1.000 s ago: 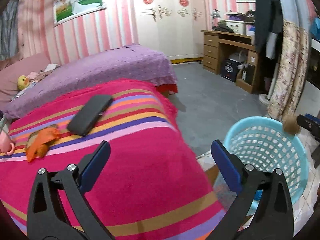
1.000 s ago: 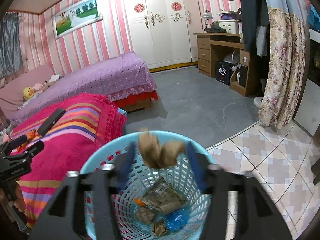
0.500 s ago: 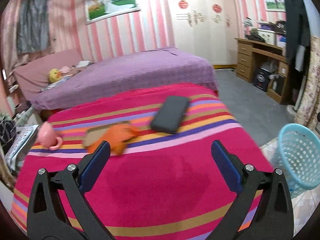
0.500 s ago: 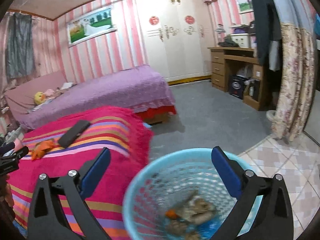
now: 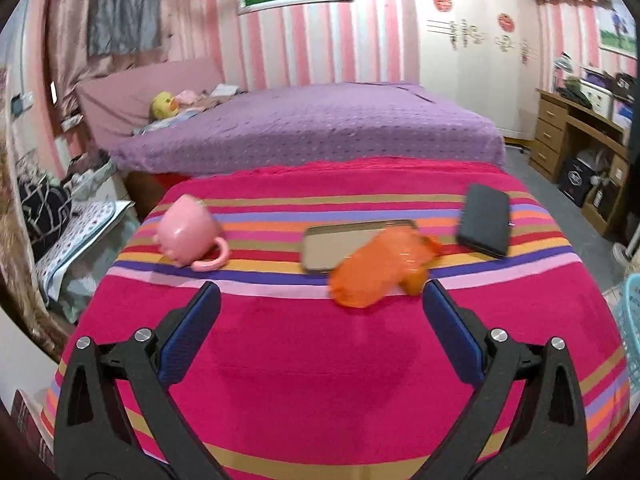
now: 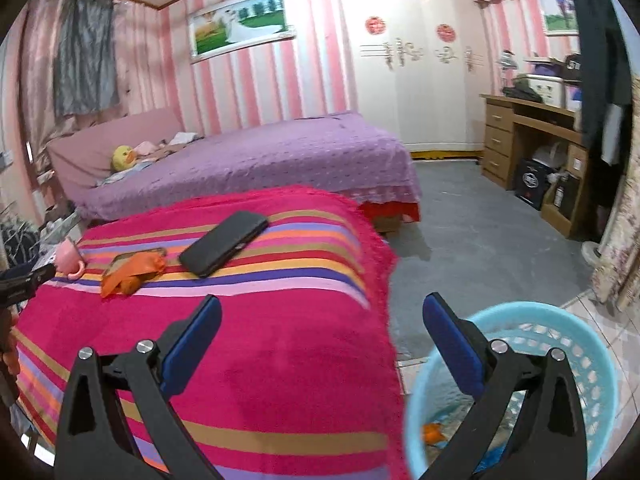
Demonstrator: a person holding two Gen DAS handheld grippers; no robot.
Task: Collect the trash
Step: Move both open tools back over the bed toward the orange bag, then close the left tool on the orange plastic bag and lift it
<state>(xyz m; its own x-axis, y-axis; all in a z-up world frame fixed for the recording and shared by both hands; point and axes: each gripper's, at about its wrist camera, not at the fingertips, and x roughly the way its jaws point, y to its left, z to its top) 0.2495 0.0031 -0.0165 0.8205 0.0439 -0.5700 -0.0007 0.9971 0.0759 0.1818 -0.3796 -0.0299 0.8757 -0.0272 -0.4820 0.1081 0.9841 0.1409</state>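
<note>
Trash had just dropped into the blue basket (image 6: 516, 392) as the right gripper (image 6: 320, 332) sprang apart, empty, while the left gripper (image 5: 320, 328), gaping and empty too, swung round onto the orange wrapper (image 5: 380, 268) on the striped blanket (image 5: 320, 380).

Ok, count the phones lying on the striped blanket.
2. A dark phone lies toward the blanket's right side; another phone lies mid-blanket, partly under the orange wrapper. The wrapper could hide something more.
</note>
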